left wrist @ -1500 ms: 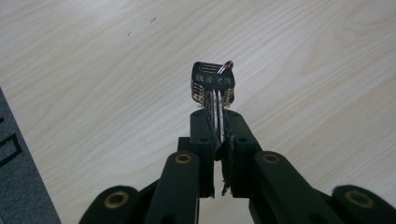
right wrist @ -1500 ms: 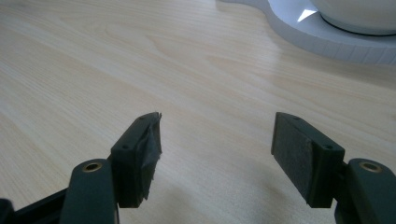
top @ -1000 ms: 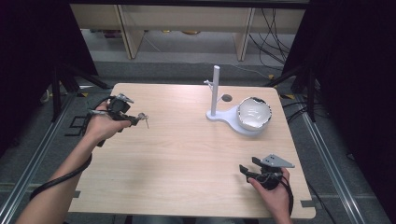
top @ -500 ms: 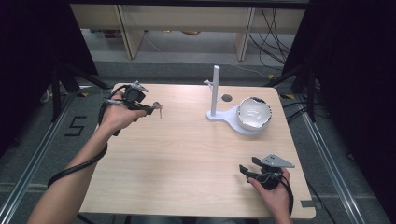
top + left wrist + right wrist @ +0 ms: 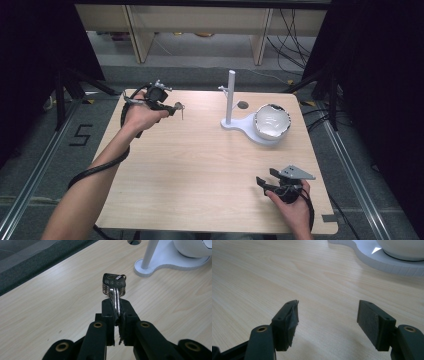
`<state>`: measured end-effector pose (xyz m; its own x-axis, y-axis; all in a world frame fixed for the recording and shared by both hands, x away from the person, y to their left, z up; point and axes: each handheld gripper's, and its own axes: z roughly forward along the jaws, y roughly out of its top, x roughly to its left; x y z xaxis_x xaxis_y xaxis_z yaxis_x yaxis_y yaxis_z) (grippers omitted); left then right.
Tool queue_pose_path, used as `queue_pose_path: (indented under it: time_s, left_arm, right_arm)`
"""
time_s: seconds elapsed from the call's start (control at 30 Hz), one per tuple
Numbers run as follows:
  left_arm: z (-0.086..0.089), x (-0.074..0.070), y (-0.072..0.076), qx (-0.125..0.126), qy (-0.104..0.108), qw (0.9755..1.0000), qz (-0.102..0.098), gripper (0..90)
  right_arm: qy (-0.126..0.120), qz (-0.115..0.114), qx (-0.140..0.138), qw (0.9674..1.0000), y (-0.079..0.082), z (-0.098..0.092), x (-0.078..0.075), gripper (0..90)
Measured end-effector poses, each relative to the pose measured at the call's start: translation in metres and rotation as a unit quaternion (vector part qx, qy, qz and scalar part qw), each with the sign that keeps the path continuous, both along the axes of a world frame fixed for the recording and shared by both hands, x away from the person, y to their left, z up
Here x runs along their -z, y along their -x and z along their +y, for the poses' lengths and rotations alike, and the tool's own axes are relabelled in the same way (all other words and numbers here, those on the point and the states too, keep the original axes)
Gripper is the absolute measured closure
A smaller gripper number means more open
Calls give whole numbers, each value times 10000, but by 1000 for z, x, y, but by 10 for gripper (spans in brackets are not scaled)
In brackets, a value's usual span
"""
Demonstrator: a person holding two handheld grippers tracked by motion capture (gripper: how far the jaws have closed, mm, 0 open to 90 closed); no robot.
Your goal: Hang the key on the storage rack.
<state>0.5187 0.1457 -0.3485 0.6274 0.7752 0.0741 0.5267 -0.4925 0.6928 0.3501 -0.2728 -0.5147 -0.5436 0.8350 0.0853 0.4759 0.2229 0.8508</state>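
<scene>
Left gripper (image 5: pixel 172 107) is clamping a bunch of keys (image 5: pixel 114 286) by the blades near the table's far-left corner — long axis pointing toward the white hook stand (image 5: pixel 231 98) — while the right gripper (image 5: pixel 266 183) is resting wide open, empty, near the front-right corner.

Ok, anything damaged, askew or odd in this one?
Only wear: the pad tape on the right gripper looks torn and peeling on one pad. The left gripper holds the keys cleanly; stand and bowl sit upright.
</scene>
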Motion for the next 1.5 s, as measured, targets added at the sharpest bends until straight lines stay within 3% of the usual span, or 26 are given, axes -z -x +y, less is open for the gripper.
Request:
queue_pose_path:
  time_s: [0.7,0.8,1.03,1.5]
  left_arm:
    - [-67,-40,-14,426,318,9979,-360,831]
    - [-72,-44,-14,480,312,9976,-392,831]
    - [-95,-53,-17,688,538,9956,-339,831]
    - [-111,-46,-31,625,620,9955,-338,830]
  right_arm:
    - [-36,16,-38,10000,0,0,0,342]
    - [-53,23,-36,10000,0,0,0,342]
    - [-41,50,-52,10000,0,-1,0,341]
    - [-121,104,-69,9998,0,0,0,340]
